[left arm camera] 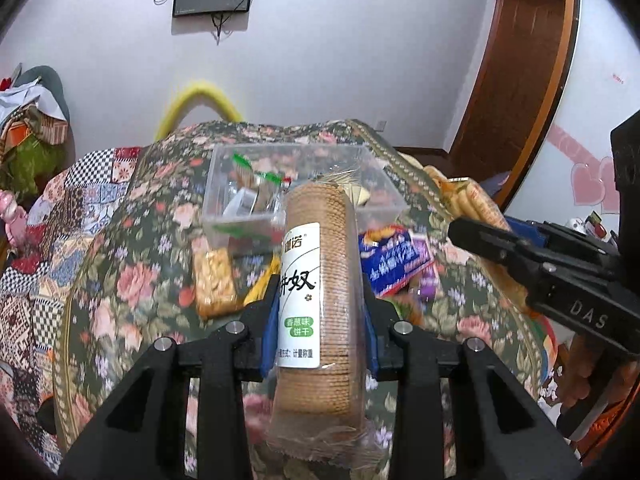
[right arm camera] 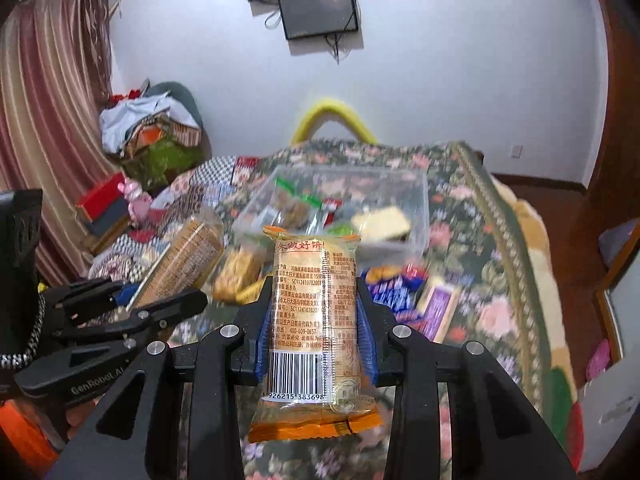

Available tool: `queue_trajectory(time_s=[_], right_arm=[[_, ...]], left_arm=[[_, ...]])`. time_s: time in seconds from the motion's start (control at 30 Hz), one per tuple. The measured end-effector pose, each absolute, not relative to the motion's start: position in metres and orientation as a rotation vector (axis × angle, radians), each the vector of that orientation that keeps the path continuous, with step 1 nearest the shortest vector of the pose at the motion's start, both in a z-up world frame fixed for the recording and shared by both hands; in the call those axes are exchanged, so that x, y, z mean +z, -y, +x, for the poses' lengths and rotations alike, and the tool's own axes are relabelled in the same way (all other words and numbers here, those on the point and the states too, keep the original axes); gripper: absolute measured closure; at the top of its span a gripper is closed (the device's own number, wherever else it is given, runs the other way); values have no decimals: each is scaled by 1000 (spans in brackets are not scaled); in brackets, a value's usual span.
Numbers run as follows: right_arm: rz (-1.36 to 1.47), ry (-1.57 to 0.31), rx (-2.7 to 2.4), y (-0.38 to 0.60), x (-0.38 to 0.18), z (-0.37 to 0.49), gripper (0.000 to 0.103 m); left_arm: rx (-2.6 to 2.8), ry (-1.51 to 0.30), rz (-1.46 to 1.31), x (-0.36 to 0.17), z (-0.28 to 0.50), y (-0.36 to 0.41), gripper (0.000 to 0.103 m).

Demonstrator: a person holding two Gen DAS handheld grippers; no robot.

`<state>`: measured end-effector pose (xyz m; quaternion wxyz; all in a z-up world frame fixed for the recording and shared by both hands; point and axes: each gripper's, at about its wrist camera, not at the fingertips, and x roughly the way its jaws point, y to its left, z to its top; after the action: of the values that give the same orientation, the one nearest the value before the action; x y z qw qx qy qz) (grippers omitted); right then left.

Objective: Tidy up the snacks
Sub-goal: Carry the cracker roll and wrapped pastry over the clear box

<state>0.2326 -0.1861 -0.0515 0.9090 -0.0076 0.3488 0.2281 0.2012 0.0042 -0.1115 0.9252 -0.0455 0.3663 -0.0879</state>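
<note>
above floral bed (left arm camera: 132,280), l gripper (left arm camera: 320,300) pinches cracker roll (left arm camera: 316,300), r gripper (right arm camera: 316,312) pinches orange pack (right arm camera: 312,320), both tilted down.

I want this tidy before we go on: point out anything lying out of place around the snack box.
Several snacks lie loose on the floral bedspread outside the clear box: a yellow cracker packet left of it, blue packets in front. Nothing looks spilled or torn. Each gripper holds a biscuit pack.
</note>
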Motion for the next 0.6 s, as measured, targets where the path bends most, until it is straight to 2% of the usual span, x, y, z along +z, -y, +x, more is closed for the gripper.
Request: queue_trajectory(time_s=[0.27,0.6], right_arm=[[-22,-686,442,187,-48,267,71],[-18,-727,436,183,-74,321,71]], left_arm=[[-181,-728,-79,-103,242,2,69],[-162,-730,-114,-110,300,-4,69]])
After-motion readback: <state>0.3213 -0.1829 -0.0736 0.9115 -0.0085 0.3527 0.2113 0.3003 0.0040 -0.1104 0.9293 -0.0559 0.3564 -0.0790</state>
